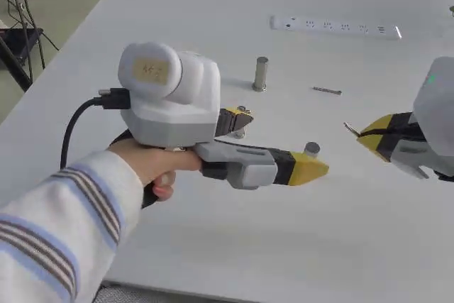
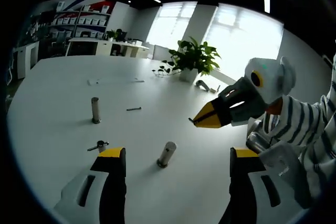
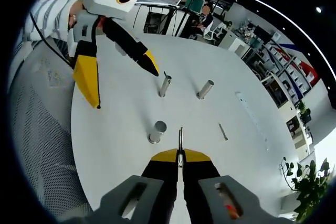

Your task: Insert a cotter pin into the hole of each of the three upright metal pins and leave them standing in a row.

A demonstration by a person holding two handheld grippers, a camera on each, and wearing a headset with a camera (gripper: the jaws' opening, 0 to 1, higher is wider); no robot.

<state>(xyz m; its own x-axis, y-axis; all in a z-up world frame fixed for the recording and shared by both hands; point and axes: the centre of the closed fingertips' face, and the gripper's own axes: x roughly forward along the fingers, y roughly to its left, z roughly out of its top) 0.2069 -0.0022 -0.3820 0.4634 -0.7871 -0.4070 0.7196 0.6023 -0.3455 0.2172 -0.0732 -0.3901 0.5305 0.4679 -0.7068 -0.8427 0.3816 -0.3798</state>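
1. The left gripper (image 2: 178,153) gapes wide, released; a metal pin (image 2: 167,154) stands upright between its jaws.
2. The right gripper (image 3: 180,157) pinches a cotter pin (image 3: 180,139), which juts forward past its tips.

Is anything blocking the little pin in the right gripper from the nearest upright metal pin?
Nothing visible: only bare table lies between the cotter pin, clamped in the right gripper, and the nearest metal pin.

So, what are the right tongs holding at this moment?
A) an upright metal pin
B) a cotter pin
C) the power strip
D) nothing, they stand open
B: the right tongs are shut on a thin cotter pin sticking out past their yellow tips.
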